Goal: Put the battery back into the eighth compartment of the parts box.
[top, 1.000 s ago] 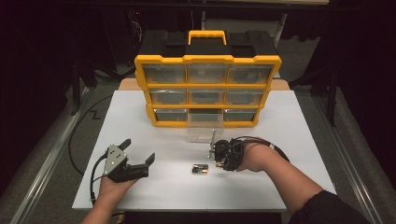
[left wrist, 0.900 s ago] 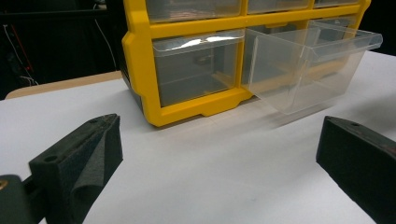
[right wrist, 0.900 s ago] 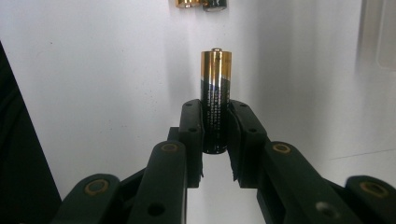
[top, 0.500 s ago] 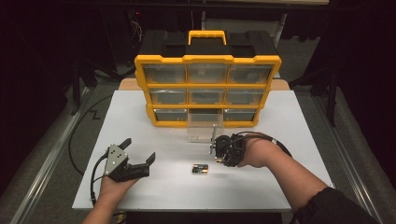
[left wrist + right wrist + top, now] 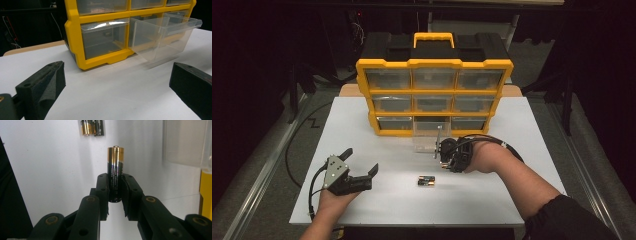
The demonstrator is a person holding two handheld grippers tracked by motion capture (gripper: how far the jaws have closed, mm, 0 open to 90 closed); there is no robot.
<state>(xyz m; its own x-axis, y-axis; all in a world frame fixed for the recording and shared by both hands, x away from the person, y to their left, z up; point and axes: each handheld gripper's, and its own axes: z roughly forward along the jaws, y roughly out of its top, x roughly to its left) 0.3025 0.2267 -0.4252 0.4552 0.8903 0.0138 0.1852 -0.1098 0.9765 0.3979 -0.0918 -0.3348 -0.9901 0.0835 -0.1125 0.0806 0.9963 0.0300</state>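
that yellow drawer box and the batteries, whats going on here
A person works at a white table with a gripper in each hand. The right gripper is shut on a battery, beside the clear drawer pulled out of the bottom row of the yellow organizer. Two more batteries lie on the table nearer the person. The left gripper is open and holds nothing, resting off to the left side.

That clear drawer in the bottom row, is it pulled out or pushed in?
Pulled out: the clear drawer juts forward of the yellow organizer frame.
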